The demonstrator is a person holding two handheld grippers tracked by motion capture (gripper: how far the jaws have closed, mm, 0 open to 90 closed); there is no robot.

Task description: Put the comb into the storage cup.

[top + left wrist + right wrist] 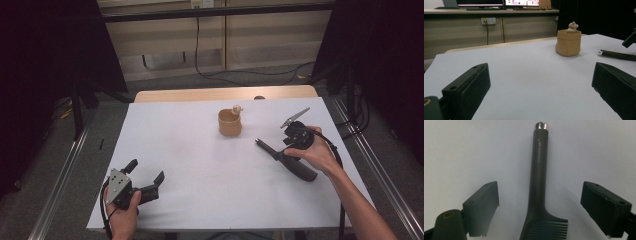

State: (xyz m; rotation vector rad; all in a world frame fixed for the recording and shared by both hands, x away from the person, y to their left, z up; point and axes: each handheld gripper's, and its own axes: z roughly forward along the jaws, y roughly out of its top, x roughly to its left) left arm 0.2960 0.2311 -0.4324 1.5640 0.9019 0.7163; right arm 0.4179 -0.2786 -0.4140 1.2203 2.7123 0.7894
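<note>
While the left tool [146, 170] rests at the near edge of the worktop [200, 165] with its jaws spread wide and nothing between them, it is out of the work and poses little risk; in the left gripper view it [541, 66] looks level across the white surface.

Farther in, on the person's right, the right tool [298, 136] hangs over the comb [265, 146]. Its own view looks straight down: the jaws stand open on either side of the comb [538, 170], which lies flat on the worktop, and neither jaw touches it. The slim handle runs away from the camera to a silver cap, and the teeth sit close under the lens.

The likeliest trouble is a poor grip. The handle is thin, smooth and lies flush on the surface, so jaws that close too high could pinch above it and miss, or nudge it sideways. Closing where the handle flares into the teeth could catch on a slope and let the comb twist or slip on lifting. Pressing down too hard could jam the jaw tips into the worktop.

Beyond, near the middle of the worktop, stands a tan cup [230, 123] with a small figure [237, 109] at its rim; a long comb swung carelessly could tip it.

Counted: two tools, one comb, one cup, one figure.
</note>
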